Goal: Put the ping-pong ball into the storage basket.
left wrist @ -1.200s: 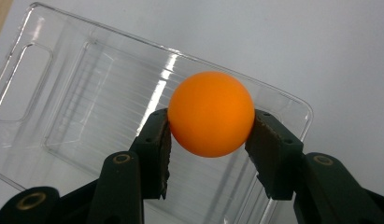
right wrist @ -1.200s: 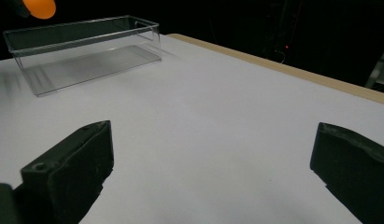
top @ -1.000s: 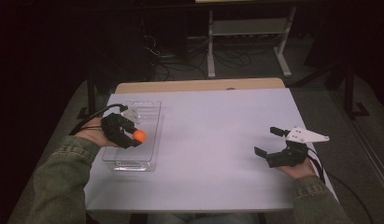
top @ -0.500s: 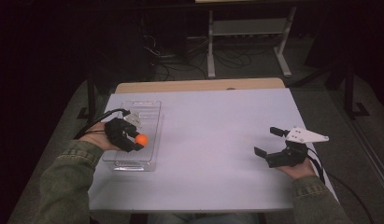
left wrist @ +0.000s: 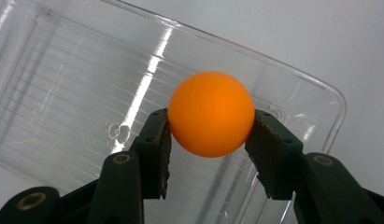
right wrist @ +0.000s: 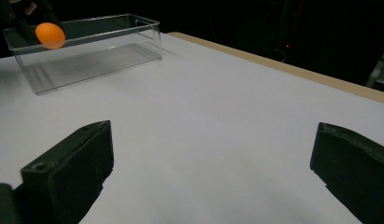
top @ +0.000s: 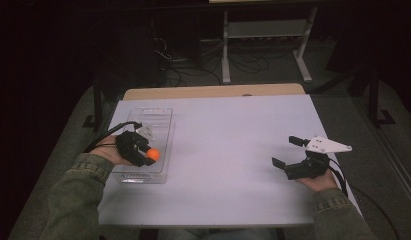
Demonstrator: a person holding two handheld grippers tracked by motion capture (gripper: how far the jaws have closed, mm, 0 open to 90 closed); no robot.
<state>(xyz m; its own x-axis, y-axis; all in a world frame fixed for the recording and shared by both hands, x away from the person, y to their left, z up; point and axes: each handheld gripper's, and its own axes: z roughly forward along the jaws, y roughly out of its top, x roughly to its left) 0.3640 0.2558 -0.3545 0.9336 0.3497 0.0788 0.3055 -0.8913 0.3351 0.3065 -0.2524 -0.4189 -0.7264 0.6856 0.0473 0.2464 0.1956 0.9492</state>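
The left claw (top: 149,152) was closed on a small, smooth orange ball (top: 152,154), its two black ribbed pads (left wrist: 160,149) pressing the ball's opposite sides, as the left gripper view showed plainly. The ball was held over the near end of a clear, rectangular plastic tray (top: 160,117) standing at the left of the white-topped bench (top: 233,150); from the right gripper view the ball (right wrist: 50,35) sat about level with the tray's rim, and whether it was inside the walls or just above them could not be settled. Contact between ball and tray floor was not observed. The tray's walls were hard to trace in the high view, being transparent and lost against the bench top. The right claw (top: 287,152) rested at the right of the bench, well apart from the tray, its jaws standing wide with nothing between them. In the right gripper view both of its pads were cut off by the lower frame edge. The surroundings beyond the bench were dark, with only a pale metal frame (top: 263,35) and loose cables dimly legible. Both sleeves were cut off at the bottom.
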